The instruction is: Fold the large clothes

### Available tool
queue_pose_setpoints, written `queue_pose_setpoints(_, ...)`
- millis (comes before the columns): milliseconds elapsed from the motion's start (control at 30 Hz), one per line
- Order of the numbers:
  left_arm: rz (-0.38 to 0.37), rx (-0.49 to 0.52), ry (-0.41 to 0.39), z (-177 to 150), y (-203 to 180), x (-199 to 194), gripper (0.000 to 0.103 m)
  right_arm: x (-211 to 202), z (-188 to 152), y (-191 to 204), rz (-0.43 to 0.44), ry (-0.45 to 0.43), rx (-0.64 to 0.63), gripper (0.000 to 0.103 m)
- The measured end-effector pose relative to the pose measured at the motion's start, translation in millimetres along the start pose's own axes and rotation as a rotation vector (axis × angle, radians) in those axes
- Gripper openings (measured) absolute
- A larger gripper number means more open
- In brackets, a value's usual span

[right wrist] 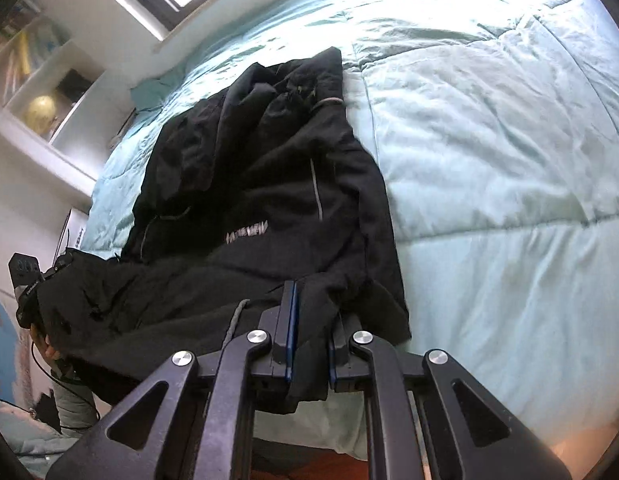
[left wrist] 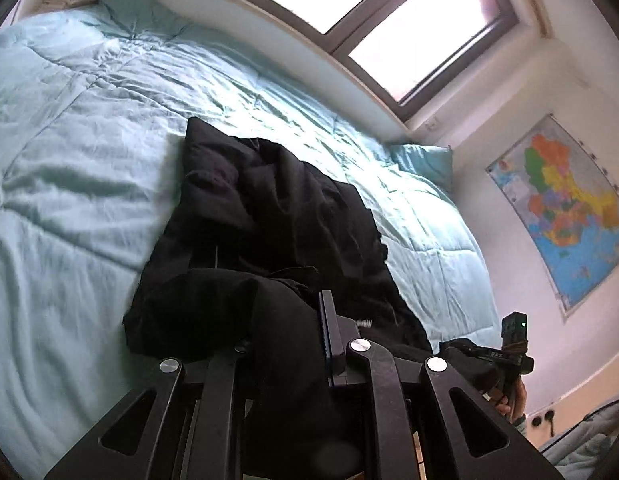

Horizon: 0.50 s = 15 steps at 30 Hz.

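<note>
One black jacket [right wrist: 261, 184] lies on the pale green quilt [right wrist: 489, 128] of one bed, its far end flat on the quilt, its near edge raised off it. Two grippers are in view, each gripping that near edge.

Right gripper [right wrist: 309, 344]: jaws drawn together, clamped on a fold of the jacket's near right corner; cloth fills the narrow gap between the blue-edged pads and hangs below them. A grey cord [right wrist: 234, 320] dangles just left of the jaws.

Left gripper [left wrist: 285, 332]: jaws close together, clamped on the jacket's near left part; black cloth bunches over the left finger and hides it, one blue-edged pad shows.

Each wrist view shows the other gripper at its edge, held by a hand [left wrist: 509, 396].

Room count: one window [left wrist: 373, 12] on the far wall, one map [left wrist: 565, 204] at right, two green pillows, one at the bed's far left corner [left wrist: 129, 0] and one at its right [left wrist: 421, 160], one shelf [right wrist: 37, 80] in the right wrist view.
</note>
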State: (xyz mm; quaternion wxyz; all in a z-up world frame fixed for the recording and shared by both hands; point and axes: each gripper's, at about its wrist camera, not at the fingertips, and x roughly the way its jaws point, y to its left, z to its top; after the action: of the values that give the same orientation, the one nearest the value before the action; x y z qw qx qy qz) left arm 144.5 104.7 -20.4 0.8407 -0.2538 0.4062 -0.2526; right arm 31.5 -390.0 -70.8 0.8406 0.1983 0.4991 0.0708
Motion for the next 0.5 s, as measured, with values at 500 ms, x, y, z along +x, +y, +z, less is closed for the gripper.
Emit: queue_pose_setpoints(500,0.099,-0.064,0.070,154,-55,-1,0.016,-68,184,76,-0.057,-0.019,0.032,0.015)
